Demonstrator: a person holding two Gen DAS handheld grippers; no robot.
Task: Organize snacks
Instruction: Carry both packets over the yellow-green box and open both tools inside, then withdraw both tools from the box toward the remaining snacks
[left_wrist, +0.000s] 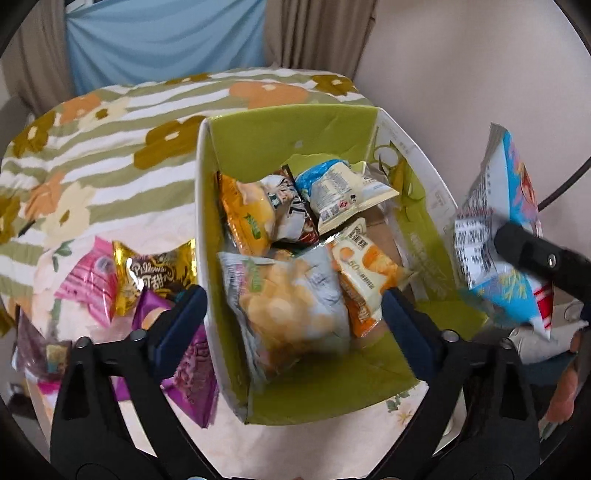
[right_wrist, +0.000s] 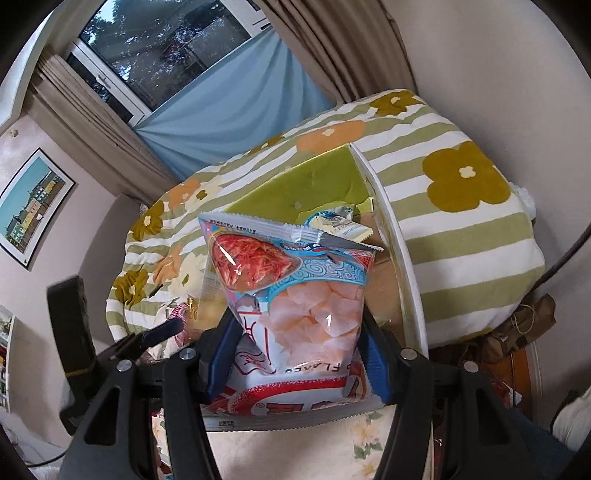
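- Snacks: several packets lie in the box (left_wrist: 280, 147), an open carton with green inner walls and white outer walls, standing on a flowered cloth with a striped, flowered quilt (left_wrist: 110, 147) behind it.
- Inside the box I see a big grey bag (left_wrist: 291, 306) of pale round puffs nearest me, an orange-and-white pack (left_wrist: 365, 273) at its right, an orange pack (left_wrist: 247, 218) against the left wall, a dark pack (left_wrist: 291, 218) next to it, and a blue-and-white pack (left_wrist: 343, 192) toward the back.
- Outside the left wall of the box lie a gold pack (left_wrist: 155, 273), a pink pack (left_wrist: 88, 280) and a purple pack (left_wrist: 192, 365), bunched together.
- My left hand-held gripper (left_wrist: 293, 325) is spread wide and holds nothing; its left finger is outside the box's left wall, over the purple pack, and its right finger is inside the box, beside the orange-and-white pack.
- My right hand-held gripper (right_wrist: 299, 354) is clamped on the shrimp chips (right_wrist: 295, 295), a blue, white and red bag with a clear window showing pale flakes; the fingers pinch it at both sides, low on the bag.
- The chips bag is in the air, just right of the box's right wall in the left wrist view (left_wrist: 498, 236), tilted, clear of the other packets.
- In the right wrist view the box (right_wrist: 314, 177) lies right behind the held bag, and the blue-and-white pack (right_wrist: 340, 221) peeks over its top edge.
- A window with a blue curtain (right_wrist: 229, 103) is behind the quilt.
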